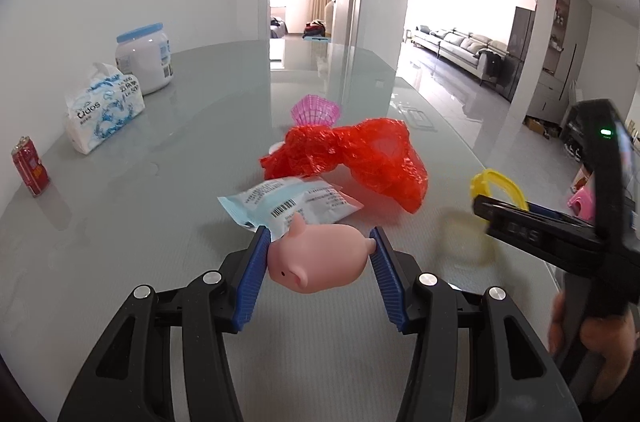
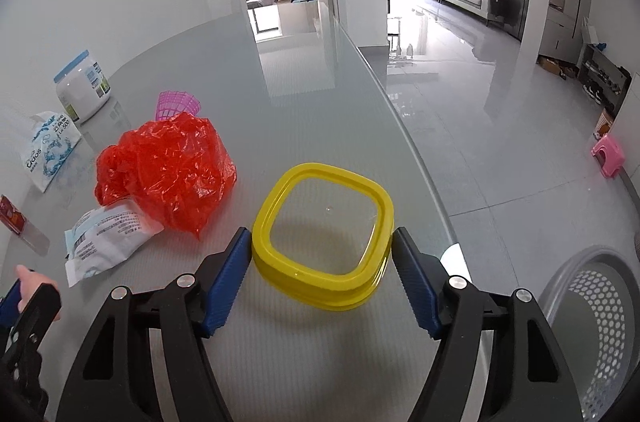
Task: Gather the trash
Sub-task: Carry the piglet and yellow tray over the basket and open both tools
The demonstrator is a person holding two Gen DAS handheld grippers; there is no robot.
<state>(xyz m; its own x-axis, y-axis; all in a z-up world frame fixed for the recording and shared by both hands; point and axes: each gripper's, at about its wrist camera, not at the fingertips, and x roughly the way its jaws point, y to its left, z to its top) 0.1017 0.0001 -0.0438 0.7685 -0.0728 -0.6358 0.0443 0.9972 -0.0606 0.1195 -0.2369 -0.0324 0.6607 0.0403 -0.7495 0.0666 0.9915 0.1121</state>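
A pink pig toy (image 1: 316,256) is clamped between the blue pads of the left gripper (image 1: 318,242), above the glass table (image 1: 160,222). A yellow lid (image 2: 324,234) is gripped at both sides by the right gripper (image 2: 322,246), lifted off the table. A red plastic bag (image 2: 168,170) and a white wrapper (image 2: 108,238) are left lying on the table, touching each other. A grey mesh basket (image 2: 592,322) is seen beside the table edge.

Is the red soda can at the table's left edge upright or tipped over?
Upright. The red soda can stands on its base on the table, top facing up, its reflection beneath it.
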